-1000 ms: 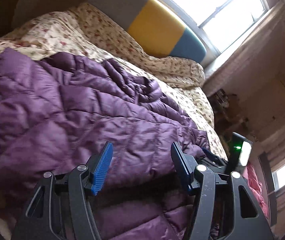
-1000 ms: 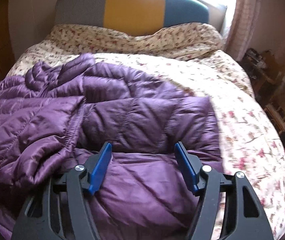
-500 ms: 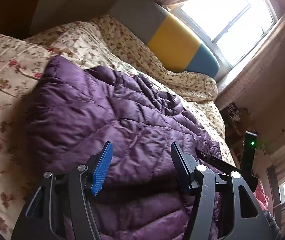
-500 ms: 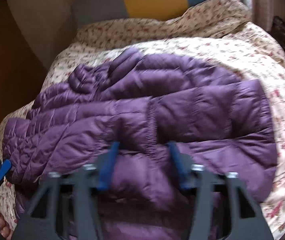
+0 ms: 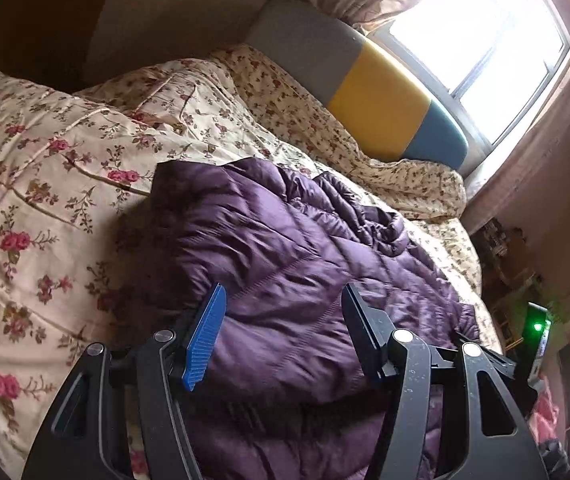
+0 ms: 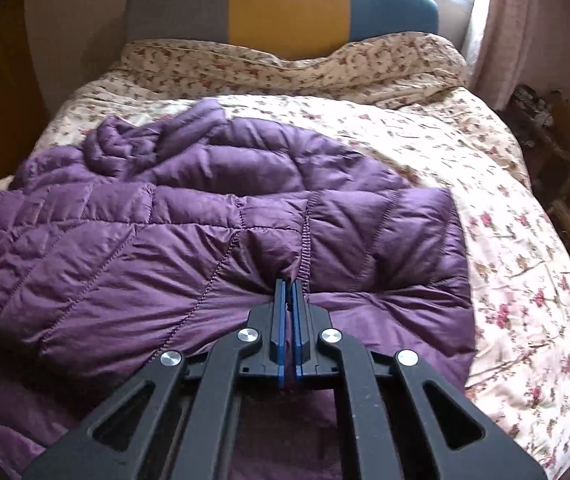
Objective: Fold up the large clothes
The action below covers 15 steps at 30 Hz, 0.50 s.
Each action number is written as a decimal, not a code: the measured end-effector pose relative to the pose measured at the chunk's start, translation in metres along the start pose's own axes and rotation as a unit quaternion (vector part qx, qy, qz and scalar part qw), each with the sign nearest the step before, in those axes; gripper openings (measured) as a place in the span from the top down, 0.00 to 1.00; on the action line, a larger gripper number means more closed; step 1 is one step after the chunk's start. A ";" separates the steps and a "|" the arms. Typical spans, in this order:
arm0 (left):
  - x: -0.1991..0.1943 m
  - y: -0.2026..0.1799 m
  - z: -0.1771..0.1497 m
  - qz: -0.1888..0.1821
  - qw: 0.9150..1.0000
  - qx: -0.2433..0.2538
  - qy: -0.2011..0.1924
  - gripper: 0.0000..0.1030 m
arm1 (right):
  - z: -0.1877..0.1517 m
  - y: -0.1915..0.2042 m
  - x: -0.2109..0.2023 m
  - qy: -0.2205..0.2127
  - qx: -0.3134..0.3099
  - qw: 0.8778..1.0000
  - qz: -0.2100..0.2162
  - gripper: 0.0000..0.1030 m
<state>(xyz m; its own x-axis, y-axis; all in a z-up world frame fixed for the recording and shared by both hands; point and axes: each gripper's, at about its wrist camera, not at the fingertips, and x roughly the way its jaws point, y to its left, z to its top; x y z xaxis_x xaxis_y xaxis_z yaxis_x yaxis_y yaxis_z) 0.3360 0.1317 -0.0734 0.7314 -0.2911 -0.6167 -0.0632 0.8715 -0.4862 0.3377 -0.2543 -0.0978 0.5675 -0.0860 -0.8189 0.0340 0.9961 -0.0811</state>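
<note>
- Since the earlier frames the right gripper (image 6: 289,286) has gone from fingers spread apart over the cloth to fingers pressed together on a fold of the purple puffer jacket (image 6: 213,216), right beside its gathered elastic seam.
- Over the same time the left wrist view has swung: more of the floral bedspread (image 5: 45,184) now shows on the left, and the jacket's edge sits nearer the middle of the picture.
- Left gripper (image 5: 283,336) hangs over the jacket with its fingers spread; the cloth lies under and between them, and whether either pad touches it I cannot tell.
- Where the jacket is: on the bed, lying on the bedspread, at the end away from the headboard (image 6: 285,0) with its grey, yellow and teal panels.
- Hidden or cut off: the jacket's near edge disappears behind the black gripper frames in both views, and its left end runs out of the right wrist picture.
- A bunched, rumpled part, collar or hood, I cannot tell which, lies at the far left of the jacket in the right wrist view.
- A dark device with a green light (image 5: 537,326) sits at the right of the left wrist view; what it is cannot be made out.
- Clutter beside the bed under the window (image 5: 481,24) is too dark to identify.
- Long axis: in the right wrist view the jacket stretches left to right across the bed, roughly parallel to the headboard, with a squared end pointing right.
</note>
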 end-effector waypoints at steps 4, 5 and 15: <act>0.021 -0.001 -0.003 0.030 0.999 0.020 0.026 0.43 | -0.008 -0.010 0.011 0.014 0.006 1.000 -0.012 0.98; 0.028 0.000 -0.005 0.034 0.999 0.022 0.037 0.43 | -0.011 -0.011 0.014 0.014 0.007 1.000 -0.012 0.98; 0.048 0.000 -0.028 0.083 0.993 0.058 0.051 0.46 | -0.020 -0.019 0.025 0.004 0.017 1.000 -0.013 1.00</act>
<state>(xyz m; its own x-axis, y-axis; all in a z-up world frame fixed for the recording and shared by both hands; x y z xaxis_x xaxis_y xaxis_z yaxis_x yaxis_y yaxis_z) 0.3520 0.1070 -0.1201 0.6441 -0.1720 -0.7454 -0.0944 0.9491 -0.3006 0.3352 -0.2760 -0.1282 0.5588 -0.1122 -0.8217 0.0772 0.9935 -0.0831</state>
